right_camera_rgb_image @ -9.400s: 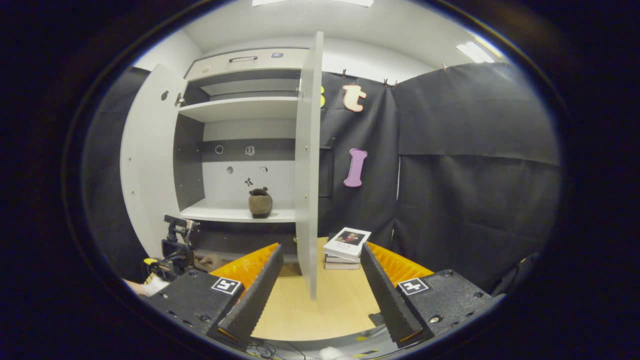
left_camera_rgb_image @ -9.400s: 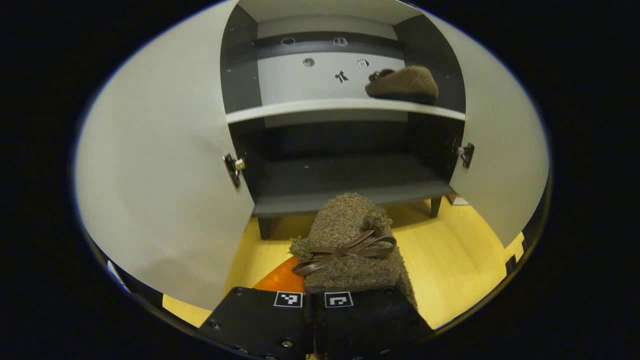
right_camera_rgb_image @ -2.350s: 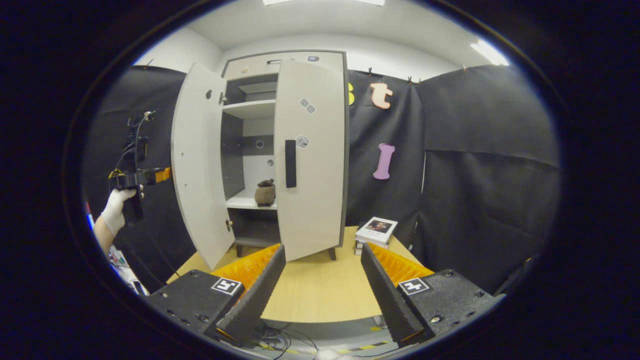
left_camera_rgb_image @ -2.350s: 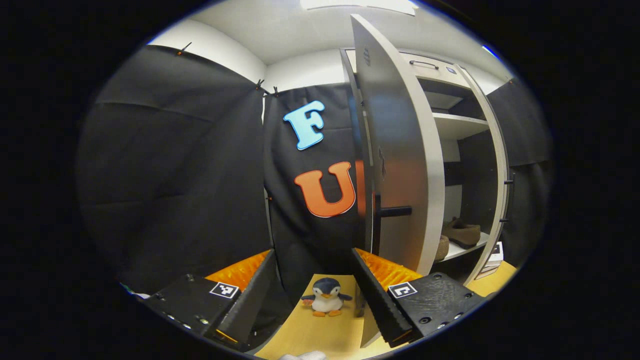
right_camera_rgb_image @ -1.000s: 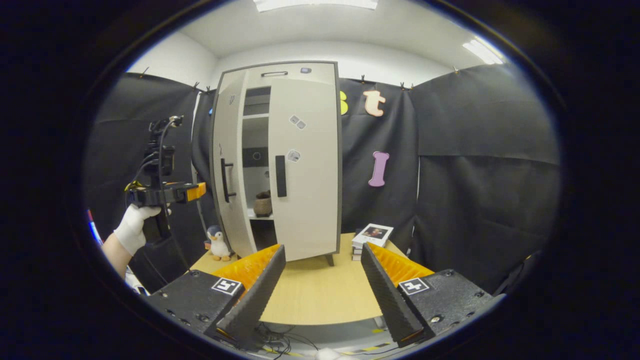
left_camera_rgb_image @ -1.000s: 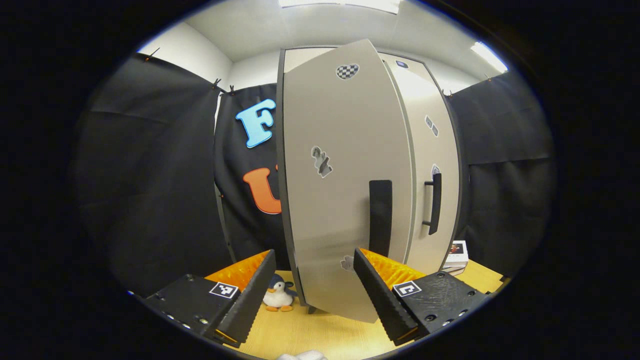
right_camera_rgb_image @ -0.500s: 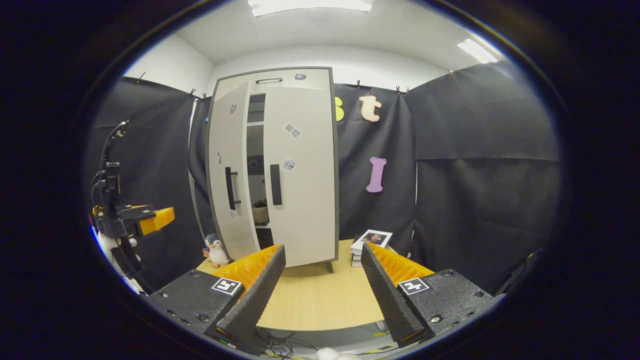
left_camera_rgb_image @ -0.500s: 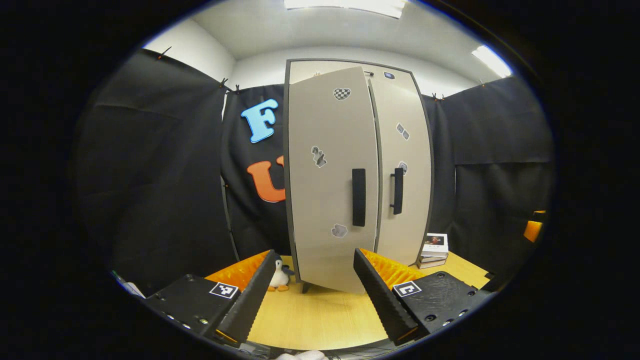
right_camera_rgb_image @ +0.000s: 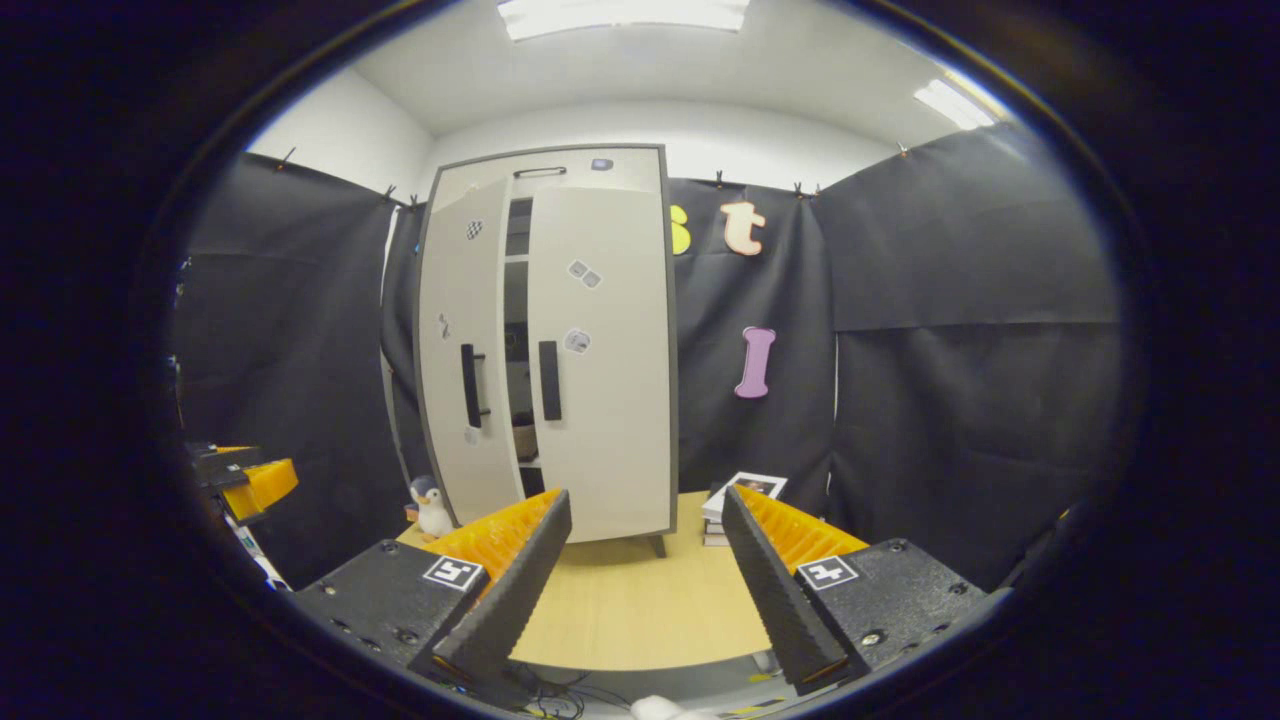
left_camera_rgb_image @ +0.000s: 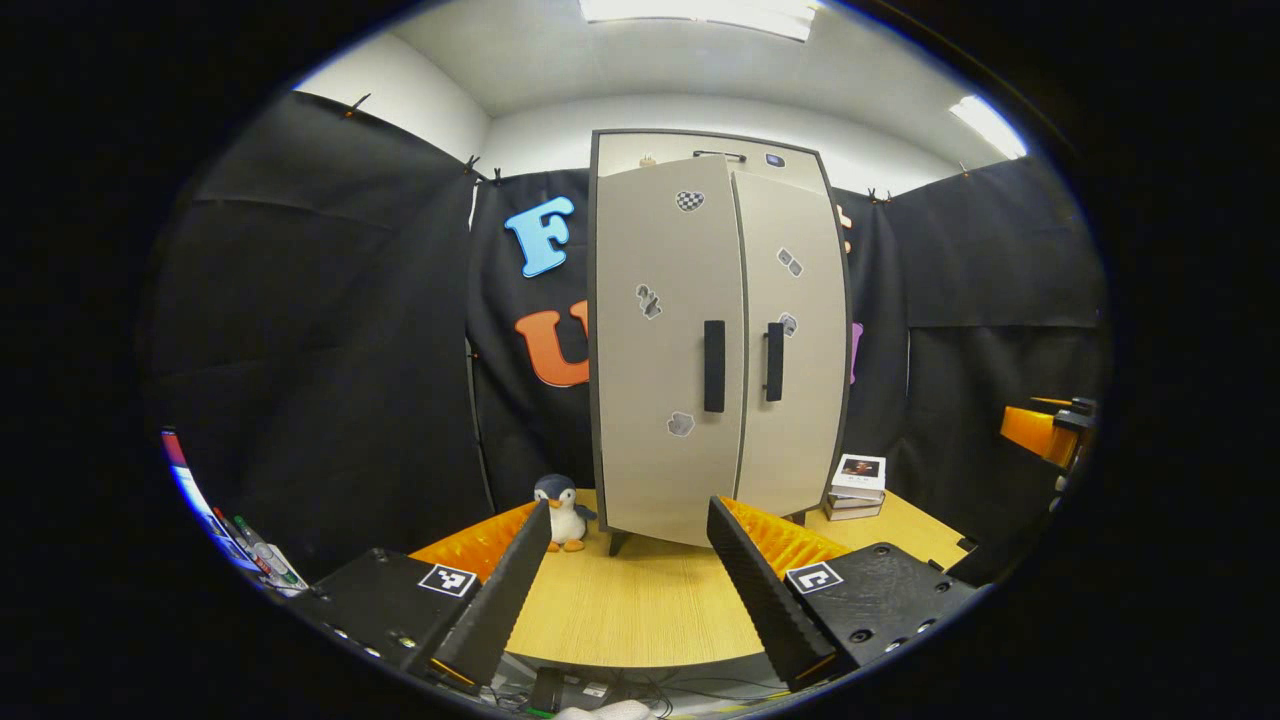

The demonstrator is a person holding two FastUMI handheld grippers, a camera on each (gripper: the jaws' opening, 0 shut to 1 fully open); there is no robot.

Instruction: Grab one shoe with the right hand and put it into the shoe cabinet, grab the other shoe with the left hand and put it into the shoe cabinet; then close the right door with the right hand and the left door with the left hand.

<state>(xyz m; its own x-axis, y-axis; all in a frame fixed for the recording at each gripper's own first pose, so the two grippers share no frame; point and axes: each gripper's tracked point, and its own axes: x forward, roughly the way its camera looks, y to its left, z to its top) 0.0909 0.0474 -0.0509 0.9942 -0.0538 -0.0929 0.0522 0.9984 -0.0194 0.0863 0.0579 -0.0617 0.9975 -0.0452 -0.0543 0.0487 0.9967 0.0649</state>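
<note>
The tall pale shoe cabinet [left_camera_rgb_image: 715, 340] stands at the back of the wooden table [left_camera_rgb_image: 640, 610]. Its right door [right_camera_rgb_image: 600, 360] is flat against the frame. The left door [right_camera_rgb_image: 458, 350] stands slightly ajar, with a narrow dark gap [right_camera_rgb_image: 516, 330] beside it. Through the gap a sliver of a brown shoe [right_camera_rgb_image: 523, 440] shows on a shelf. My left gripper [left_camera_rgb_image: 625, 590] is open and holds nothing, well back from the doors. My right gripper [right_camera_rgb_image: 640, 590] is open too, also far from the cabinet. The left gripper [right_camera_rgb_image: 245, 480] shows again at the far left of the right gripper view.
A toy penguin [left_camera_rgb_image: 562, 512] sits on the table by the cabinet's left foot. A small stack of books [left_camera_rgb_image: 858, 485] lies to the cabinet's right. Black cloth walls close in both sides. Cables hang below the table's front edge [right_camera_rgb_image: 540, 700].
Both grippers have drawn back from the cabinet. The left door has swung further toward the frame, so the gap is narrower. The left gripper has dropped lower in the right gripper view.
</note>
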